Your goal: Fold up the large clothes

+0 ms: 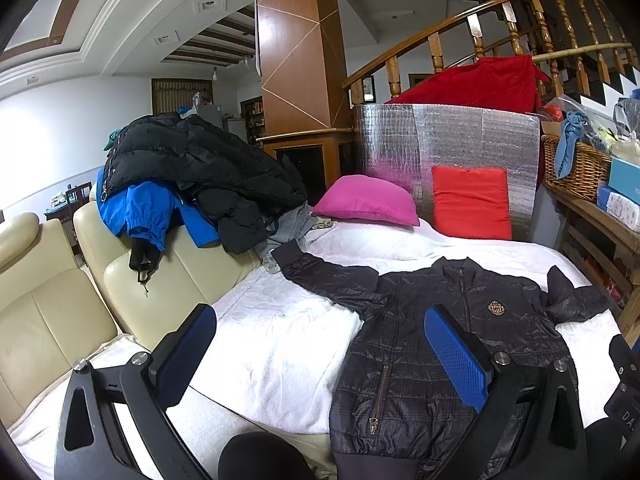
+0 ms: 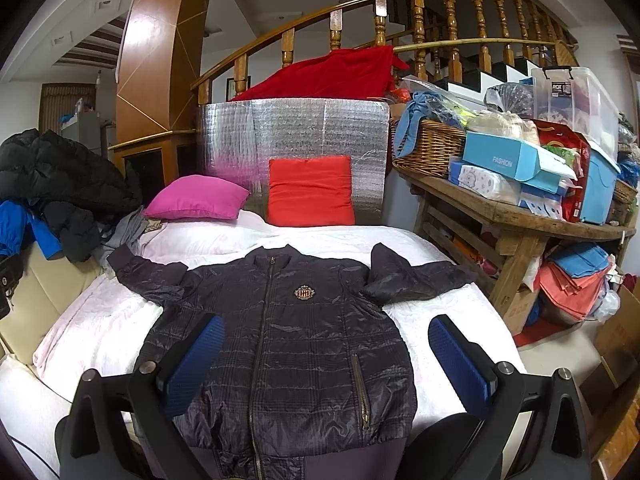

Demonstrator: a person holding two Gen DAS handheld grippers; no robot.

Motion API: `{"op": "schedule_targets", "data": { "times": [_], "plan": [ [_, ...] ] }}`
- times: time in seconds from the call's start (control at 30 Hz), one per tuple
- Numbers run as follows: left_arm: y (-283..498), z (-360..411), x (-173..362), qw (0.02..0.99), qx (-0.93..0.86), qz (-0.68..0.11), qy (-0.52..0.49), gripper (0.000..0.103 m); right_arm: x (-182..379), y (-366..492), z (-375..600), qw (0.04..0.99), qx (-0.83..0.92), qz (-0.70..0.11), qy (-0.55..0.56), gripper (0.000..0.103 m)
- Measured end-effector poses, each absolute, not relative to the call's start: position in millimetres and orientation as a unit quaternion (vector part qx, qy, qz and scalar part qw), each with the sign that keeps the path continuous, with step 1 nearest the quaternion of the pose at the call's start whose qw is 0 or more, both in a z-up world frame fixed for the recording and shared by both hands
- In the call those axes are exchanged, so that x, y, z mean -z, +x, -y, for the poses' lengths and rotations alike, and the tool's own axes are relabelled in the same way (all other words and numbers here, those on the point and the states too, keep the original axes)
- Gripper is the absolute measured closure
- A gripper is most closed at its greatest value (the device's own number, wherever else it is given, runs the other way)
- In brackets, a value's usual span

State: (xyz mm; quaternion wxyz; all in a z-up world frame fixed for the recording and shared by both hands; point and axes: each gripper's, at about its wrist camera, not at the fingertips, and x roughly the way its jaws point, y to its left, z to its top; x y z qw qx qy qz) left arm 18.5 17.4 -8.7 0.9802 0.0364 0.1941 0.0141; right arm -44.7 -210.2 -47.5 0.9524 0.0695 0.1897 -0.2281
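A heap of coats (image 1: 192, 168) is sitting on the cream sofa (image 1: 48, 312) at left, while the dark quilted jacket (image 2: 288, 344) is lying spread face-up on the white bed (image 2: 100, 320), both the left gripper (image 1: 320, 356) and right gripper (image 2: 326, 364) hovering wide apart, holding nothing.

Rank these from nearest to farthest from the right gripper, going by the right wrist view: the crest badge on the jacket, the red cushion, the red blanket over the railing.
From the right gripper, open above the jacket's lower half:
1. Crest badge, on the jacket's chest, straight ahead.
2. Red cushion, upright at the bed's far end.
3. Red blanket, draped behind the silver panel, by the railing.
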Motion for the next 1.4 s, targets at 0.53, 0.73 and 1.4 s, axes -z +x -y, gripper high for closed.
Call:
{"op": "schedule_targets", "data": {
  "times": [0.53, 0.73, 1.4],
  "plan": [
    [19.8, -16.1, 8.6, 0.98, -0.014, -0.195, 0.037, 0.0, 48.8, -43.7, 209.9, 0.952, 0.228, -0.19, 0.069, 0.0],
    [22.1, -16.2, 10.3, 0.979, -0.014, -0.198, 0.037, 0.0, 52.1, -41.3, 209.6, 0.952, 0.227, -0.194, 0.069, 0.0],
    [158.7, 48.2, 114.4, 0.93, 0.036, -0.36, 0.068, 0.0, 104.3, -3.1, 351.8, 0.93, 0.239, -0.217, 0.179, 0.0]
  ]
}}
